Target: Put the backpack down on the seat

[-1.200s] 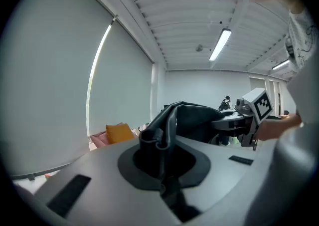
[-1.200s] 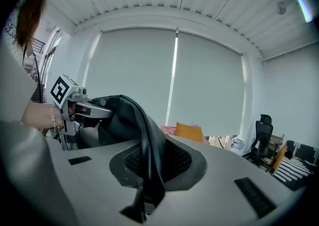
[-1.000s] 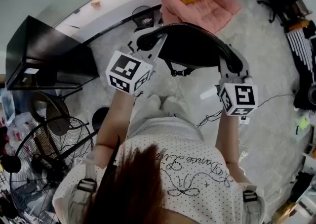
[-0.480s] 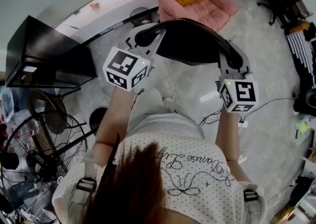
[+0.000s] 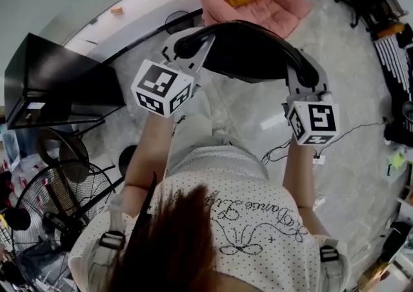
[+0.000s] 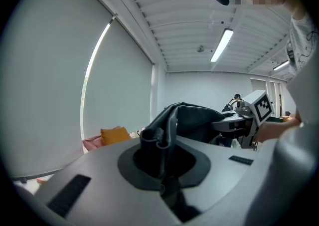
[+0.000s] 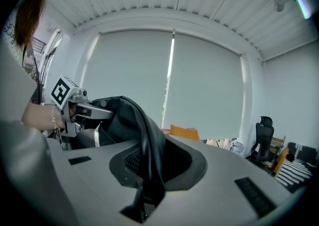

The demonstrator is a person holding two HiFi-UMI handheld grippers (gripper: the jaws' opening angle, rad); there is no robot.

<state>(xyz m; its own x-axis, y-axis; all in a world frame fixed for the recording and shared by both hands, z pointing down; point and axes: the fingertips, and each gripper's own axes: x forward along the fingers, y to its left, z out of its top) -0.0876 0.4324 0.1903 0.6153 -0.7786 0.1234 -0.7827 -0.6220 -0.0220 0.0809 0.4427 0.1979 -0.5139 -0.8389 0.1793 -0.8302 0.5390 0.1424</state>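
At upper centre, the black, smooth backpack (image 5: pixel 251 52) sags slack between the 2 tongs; left gripper (image 5: pixel 185 48) and right gripper (image 5: pixel 304 78) each clench a bunched fold

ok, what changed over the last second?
The black backpack moved a little forward with both claws, toward the pink seat. Nothing was taken hold of or let go: the left claw and right claw stay shut on its fabric, and it still hangs in the air, not on the seat.
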